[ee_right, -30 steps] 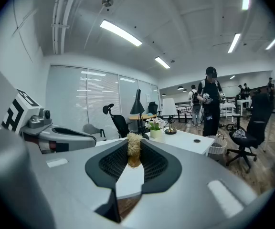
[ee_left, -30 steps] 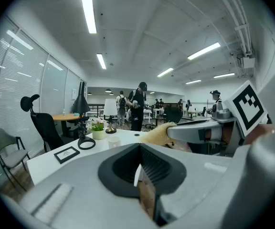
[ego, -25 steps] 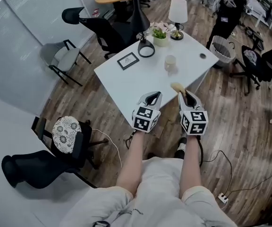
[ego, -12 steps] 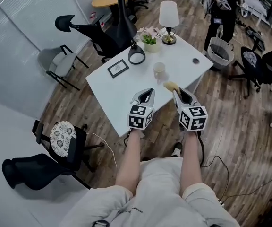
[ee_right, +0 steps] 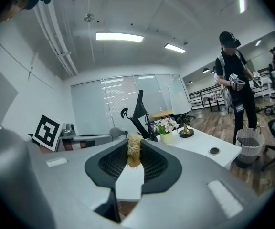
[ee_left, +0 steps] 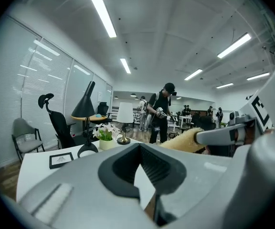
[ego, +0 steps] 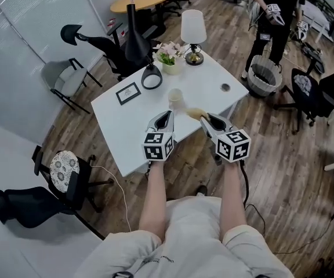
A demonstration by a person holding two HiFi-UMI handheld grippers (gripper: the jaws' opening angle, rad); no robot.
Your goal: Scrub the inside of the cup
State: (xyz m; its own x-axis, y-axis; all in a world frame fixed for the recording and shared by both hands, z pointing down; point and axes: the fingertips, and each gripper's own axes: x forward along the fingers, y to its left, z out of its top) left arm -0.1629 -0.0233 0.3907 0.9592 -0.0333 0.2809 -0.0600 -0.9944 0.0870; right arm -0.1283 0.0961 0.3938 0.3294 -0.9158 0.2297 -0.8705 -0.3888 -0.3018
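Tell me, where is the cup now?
In the head view, the cup stands on the white table, just beyond the left gripper, near the flower pot.

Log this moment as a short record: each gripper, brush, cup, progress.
left gripper: fingers together, empty, above the white table near its front edge
right gripper: shut on the brush
brush: tan bristly head, pointing toward the cup
cup: upright on the table, untouched
progress: scrubbing not yet begun
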